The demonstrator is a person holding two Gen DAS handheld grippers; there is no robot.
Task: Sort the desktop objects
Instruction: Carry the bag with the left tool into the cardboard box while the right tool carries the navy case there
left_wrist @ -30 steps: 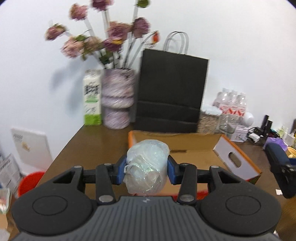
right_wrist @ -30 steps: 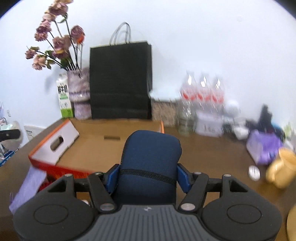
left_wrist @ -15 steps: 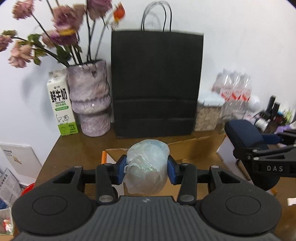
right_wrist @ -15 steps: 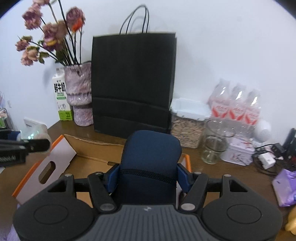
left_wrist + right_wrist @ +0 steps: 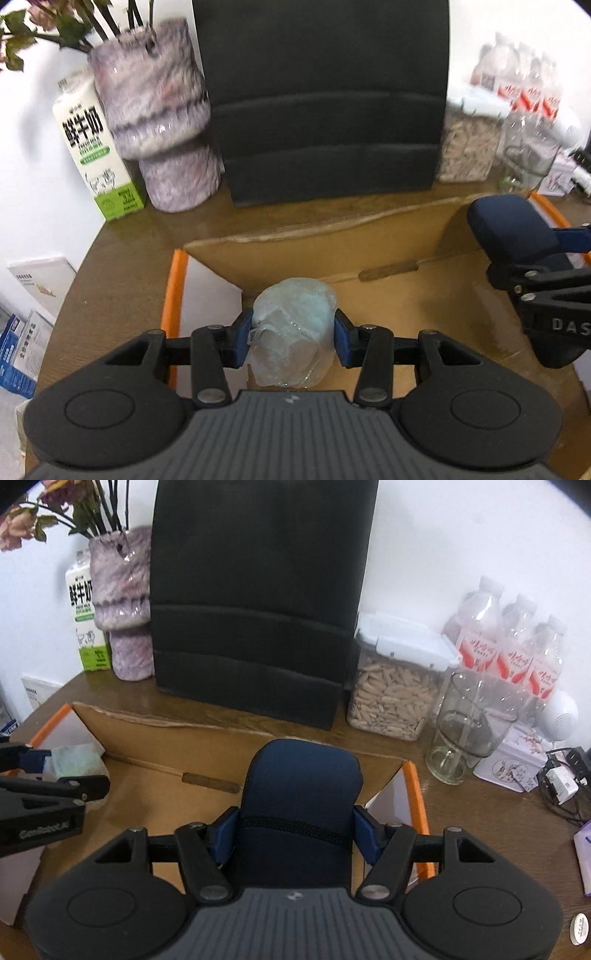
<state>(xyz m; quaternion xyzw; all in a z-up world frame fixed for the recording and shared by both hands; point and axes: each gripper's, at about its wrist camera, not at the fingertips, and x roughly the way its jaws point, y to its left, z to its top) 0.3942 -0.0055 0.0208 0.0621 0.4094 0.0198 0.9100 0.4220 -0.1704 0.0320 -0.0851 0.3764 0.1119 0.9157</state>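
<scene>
Both grippers clamp loads over the cardboard box point(image 5: 155, 805): left gripper point(image 5: 293, 334) a plastic bundle point(image 5: 295, 328), right gripper point(image 5: 295, 834) a navy pouch point(image 5: 301, 797).

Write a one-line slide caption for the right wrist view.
Right gripper holds a navy zippered pouch over the open cardboard box, the left gripper alongside carrying a clear plastic-wrapped bundle.

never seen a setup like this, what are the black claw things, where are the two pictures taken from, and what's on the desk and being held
No robot here: a person carries a two-finger gripper in each hand, each with a wide-angle camera looking along its fingers. One picture comes from each.

The left gripper is shut on a crumpled clear plastic bundle. The right gripper is shut on a dark blue zip case. Both hang over an open cardboard box with orange edges on a brown desk.

Behind the box stand a black paper bag, a vase of flowers, a milk carton, a jar of seeds, an empty glass and water bottles.
</scene>
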